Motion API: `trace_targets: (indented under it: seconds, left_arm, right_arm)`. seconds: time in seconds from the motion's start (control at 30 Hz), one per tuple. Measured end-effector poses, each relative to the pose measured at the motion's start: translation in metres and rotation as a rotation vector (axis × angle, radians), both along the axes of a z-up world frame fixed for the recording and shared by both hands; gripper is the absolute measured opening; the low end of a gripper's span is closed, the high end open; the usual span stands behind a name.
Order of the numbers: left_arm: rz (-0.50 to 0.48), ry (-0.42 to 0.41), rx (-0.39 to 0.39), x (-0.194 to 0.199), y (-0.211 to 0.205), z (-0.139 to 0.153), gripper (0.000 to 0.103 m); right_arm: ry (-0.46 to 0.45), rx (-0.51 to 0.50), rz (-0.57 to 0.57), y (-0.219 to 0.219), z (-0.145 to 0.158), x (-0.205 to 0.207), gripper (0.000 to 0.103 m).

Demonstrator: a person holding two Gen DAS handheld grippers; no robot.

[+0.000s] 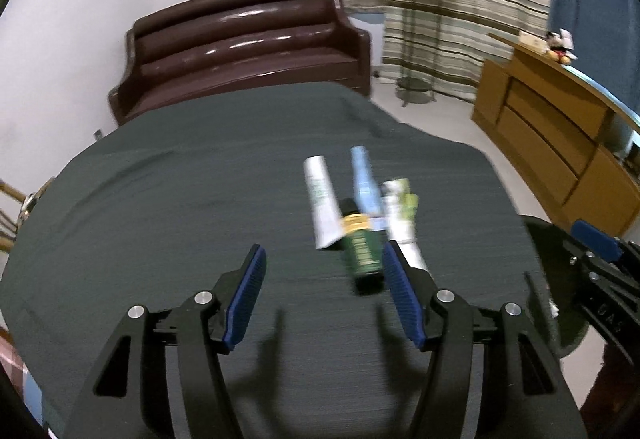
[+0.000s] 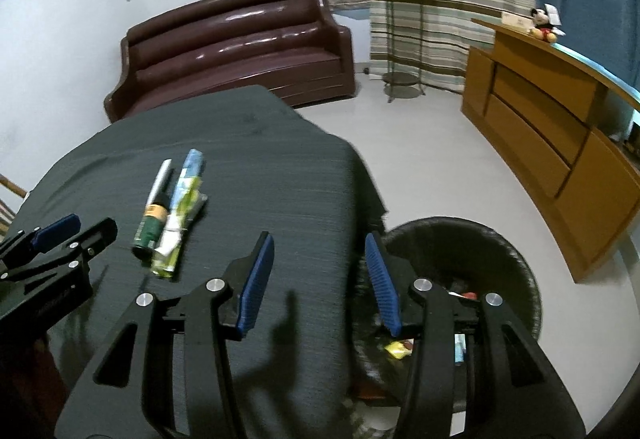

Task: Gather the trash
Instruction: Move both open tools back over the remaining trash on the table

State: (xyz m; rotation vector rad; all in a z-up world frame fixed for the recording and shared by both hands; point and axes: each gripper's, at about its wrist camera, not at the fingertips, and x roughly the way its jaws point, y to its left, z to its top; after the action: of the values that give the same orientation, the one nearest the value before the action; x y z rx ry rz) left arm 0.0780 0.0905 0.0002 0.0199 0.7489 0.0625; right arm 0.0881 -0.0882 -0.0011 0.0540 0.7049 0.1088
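Left wrist | left hand-held gripper (image 1: 324, 271) spread, empty | green tube (image 1: 362, 257) just ahead — right fingertip beside it

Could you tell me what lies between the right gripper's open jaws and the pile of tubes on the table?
Only bare dark tablecloth separates the right gripper from the pile of tubes, as the right wrist view shows.

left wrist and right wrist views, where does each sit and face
Left wrist: on the left hand-held gripper, facing down over the dark cloth at the tubes; open fingers show.
Right wrist: on the right hand-held gripper, above the cloth edge and trash bin; open fingers show.
Shared: tubes, sofa, each other's gripper.
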Motion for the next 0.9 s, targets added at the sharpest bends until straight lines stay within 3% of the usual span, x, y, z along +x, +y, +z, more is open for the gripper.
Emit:
trace_targets:
  seconds: [0.33,0.9]
  left_arm:
    - [0.086,0.011,-0.007,0.004,0.040,-0.002,0.059]
    - [0.139,0.039,-0.031,0.010,0.074,-0.013,0.059]
  right_arm:
    - [0.017,-0.007,0.088,0.050,0.000,0.015,0.046]
    - [0.094,-0.062,0.173,0.102,-0.013,0.039,0.046]
